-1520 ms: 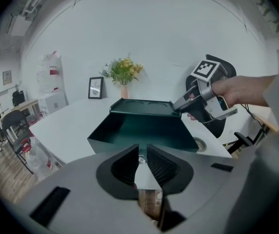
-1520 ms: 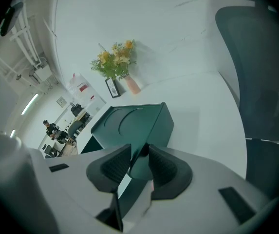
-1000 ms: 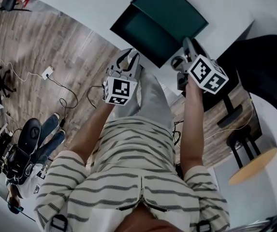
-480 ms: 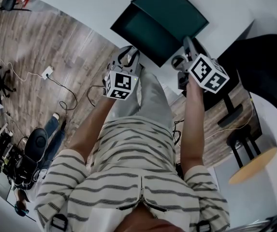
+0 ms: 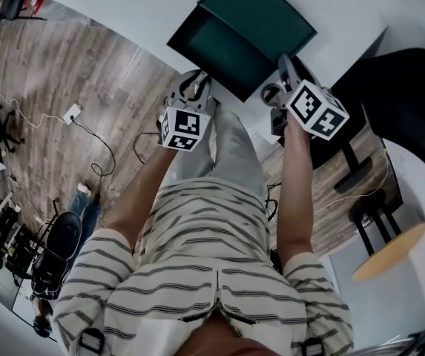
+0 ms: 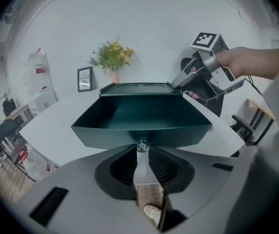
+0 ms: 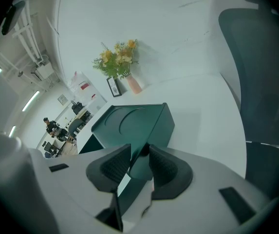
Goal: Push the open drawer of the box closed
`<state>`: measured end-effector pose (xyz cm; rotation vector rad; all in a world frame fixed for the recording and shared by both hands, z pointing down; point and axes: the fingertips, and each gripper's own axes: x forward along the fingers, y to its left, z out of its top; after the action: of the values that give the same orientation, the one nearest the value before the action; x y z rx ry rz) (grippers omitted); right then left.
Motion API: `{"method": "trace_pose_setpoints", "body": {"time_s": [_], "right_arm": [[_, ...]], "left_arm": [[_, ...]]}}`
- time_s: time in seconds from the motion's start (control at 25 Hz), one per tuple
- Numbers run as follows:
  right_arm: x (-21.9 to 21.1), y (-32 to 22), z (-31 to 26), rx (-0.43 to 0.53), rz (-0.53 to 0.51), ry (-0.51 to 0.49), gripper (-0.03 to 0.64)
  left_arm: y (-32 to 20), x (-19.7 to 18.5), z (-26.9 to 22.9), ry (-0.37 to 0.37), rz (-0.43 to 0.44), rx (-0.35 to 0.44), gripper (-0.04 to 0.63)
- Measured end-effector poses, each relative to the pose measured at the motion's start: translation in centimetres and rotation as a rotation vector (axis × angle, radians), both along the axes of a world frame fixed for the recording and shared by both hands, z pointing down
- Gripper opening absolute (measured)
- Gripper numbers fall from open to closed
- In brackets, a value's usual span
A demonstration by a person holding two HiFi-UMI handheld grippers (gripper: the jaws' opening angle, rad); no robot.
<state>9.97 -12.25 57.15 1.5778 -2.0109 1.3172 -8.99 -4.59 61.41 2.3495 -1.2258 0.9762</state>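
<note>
At the white desk's [image 6: 51, 126] edge, left gripper [image 6: 141, 151] closing, not yet tight, round the open green drawer's [image 6: 144, 130] small metal knob [image 6: 141, 144]; right gripper [image 7: 140, 153] clamped on the dark green box's [image 7: 134, 121] corner.

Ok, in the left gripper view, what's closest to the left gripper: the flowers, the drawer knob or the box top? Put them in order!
1. Drawer knob: centre, at the left gripper's closing jaw tips.
2. Box top: just behind the open drawer.
3. Flowers: far back on the table, left side.
</note>
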Motion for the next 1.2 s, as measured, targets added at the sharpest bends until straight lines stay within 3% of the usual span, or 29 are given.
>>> {"method": "trace_pose_setpoints", "body": {"time_s": [1.2], "right_arm": [[0.0, 0.1, -0.2, -0.012, -0.014, 0.026, 0.13]], "left_arm": [[-0.7, 0.3, -1.2, 0.03, 0.032, 0.002, 0.072]]}}
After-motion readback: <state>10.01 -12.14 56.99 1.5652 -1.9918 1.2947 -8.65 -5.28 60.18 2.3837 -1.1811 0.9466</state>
